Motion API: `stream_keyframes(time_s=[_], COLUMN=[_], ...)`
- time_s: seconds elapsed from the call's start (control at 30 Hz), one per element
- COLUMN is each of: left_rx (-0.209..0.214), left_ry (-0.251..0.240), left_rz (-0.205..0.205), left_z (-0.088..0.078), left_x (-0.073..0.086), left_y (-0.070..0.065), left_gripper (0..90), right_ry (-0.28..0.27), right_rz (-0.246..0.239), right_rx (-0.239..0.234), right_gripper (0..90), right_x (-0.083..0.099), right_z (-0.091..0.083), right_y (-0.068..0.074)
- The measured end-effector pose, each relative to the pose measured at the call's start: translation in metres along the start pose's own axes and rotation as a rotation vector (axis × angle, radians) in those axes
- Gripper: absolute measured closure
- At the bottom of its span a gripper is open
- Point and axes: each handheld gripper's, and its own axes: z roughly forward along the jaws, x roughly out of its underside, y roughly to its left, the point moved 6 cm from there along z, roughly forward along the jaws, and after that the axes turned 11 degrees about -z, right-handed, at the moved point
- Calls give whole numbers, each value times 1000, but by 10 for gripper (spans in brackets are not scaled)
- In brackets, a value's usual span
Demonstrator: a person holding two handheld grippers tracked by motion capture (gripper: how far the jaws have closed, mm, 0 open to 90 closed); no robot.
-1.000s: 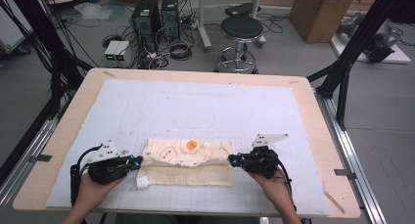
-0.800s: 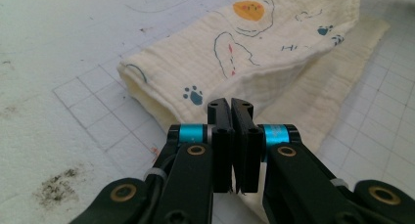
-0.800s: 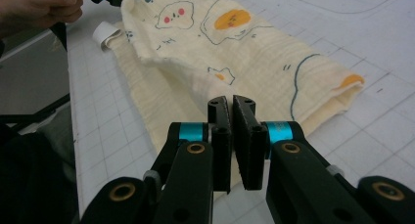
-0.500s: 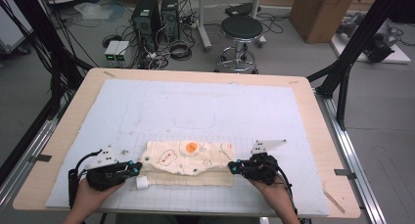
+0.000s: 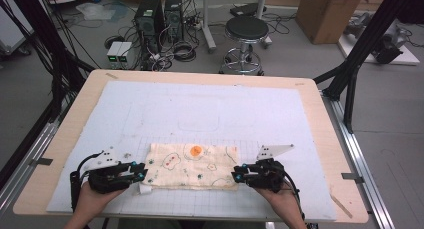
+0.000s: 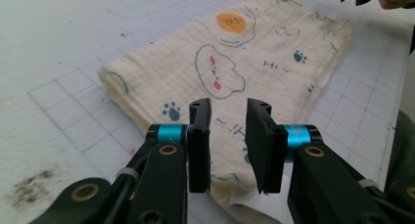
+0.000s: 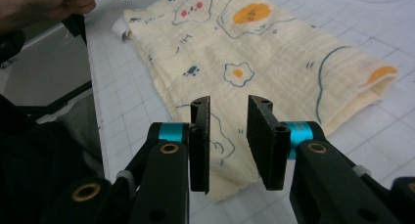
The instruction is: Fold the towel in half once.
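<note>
At folded cloth [image 5: 192,166] ends, left hand-held gripper [image 5: 141,172], right hand-held gripper [image 5: 237,176], jaws just parted

From my seat, the table [image 5: 60,154] carries a white gridded mat [image 5: 210,104] over most of its wooden top, with a faint rounded outline drawn near its middle. Beyond the far edge, at about twelve o'clock, I see a round black stool [image 5: 246,29] on the grey floor. At eleven o'clock stand two dark computer towers [image 5: 161,16] amid tangled cables. At one o'clock sits a cardboard box [image 5: 330,11]. Black frame struts [image 5: 367,39] slant down at both sides.
</note>
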Motion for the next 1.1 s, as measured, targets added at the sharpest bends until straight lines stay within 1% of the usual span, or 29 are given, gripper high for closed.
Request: stream_keyframes(time_s=[0.07, 0.17, 0.27, 0.3, 0.33, 0.37, 0.43, 0.47, 0.53, 0.57, 0.67, 0.8, 0.83, 1.0, 1.07, 1.1], left_rx=[0, 11, 14, 14, 12, 13, 11, 7, -3, -4, -10, -12, -9, -13, -10, -5], left_ry=[23, 54, 94, 104, 117, 126, 133, 128, 139, 136, 139, 122, 117, 86, 70, 62], left_rz=[16, 21, 30, 22, 27, 23, 23, 15, 27, 25, 39, 38, 32, 23, 15, 11], left_z=[4, 7, 9, 10, 10, 11, 11, 11, 11, 11, 11, 10, 9, 5, 3, 2], left_x=[2, 7, 13, 15, 17, 18, 19, 20, 20, 21, 21, 20, 19, 17, 15, 15], left_y=[-2, -3, -1, -1, 0, 0, 2, 2, 3, 2, 2, 2, 2, 3, 3, 3], left_gripper=[713, 713, 713, 713, 711, 709, 712, 717, 741, 755, 813, 861, 867, 878, 879, 879], right_ry=[23, 69, 99, 100, 105, 113, 115, 122, 135, 141, 130, 118, 111, 76, 64, 59], right_rz=[-12, -24, -35, -47, -54, -59, -64, -64, -69, -67, -75, -73, -71, -78, -82, -76], right_rx=[-5, -15, -23, -25, -27, -22, -28, -23, -26, -25, -27, -22, -20, -17, -16, -21], right_gripper=[693, 686, 674, 664, 663, 662, 666, 682, 736, 766, 824, 845, 846, 850, 851, 851], right_x=[3, 10, 14, 15, 15, 16, 17, 18, 20, 20, 19, 17, 16, 11, 10, 9], right_z=[5, 11, 16, 17, 17, 18, 18, 18, 18, 18, 18, 15, 14, 8, 6, 5], right_y=[1, 3, 6, 6, 7, 8, 9, 9, 9, 9, 9, 10, 11, 13, 15, 16])
